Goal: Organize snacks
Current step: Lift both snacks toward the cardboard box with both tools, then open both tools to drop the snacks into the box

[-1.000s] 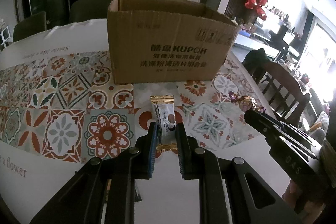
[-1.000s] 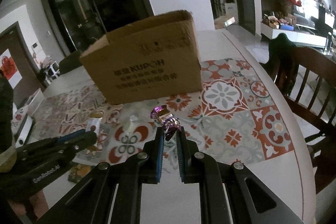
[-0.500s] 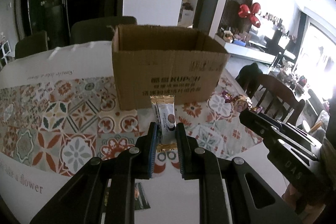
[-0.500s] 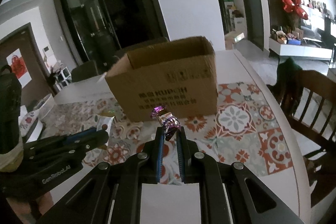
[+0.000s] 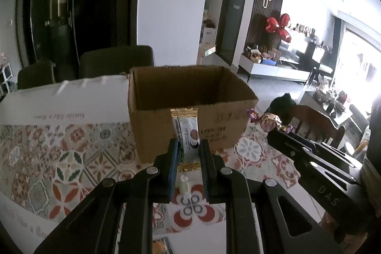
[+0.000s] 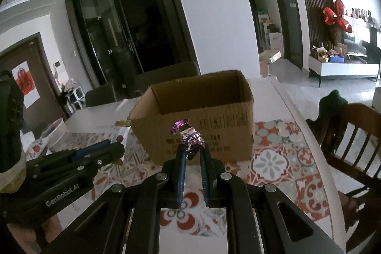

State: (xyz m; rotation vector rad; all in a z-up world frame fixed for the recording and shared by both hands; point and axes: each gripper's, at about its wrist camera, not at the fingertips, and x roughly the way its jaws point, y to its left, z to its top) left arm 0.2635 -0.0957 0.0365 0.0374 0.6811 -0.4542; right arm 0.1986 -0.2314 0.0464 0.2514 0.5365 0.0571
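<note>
Cardboard box (image 5: pixel 190 111) sits straight ahead of both claws, open top up. Left claw (image 5: pixel 188 154) pinches a snack bar (image 5: pixel 187 135) standing upright; right claw (image 6: pixel 192 156) pinches a foil candy (image 6: pixel 189 136).

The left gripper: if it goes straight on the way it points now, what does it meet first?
Probably the near wall of the cardboard box. The left gripper, shut on the snack bar, seems aimed below the rim; depth is unclear.
</note>
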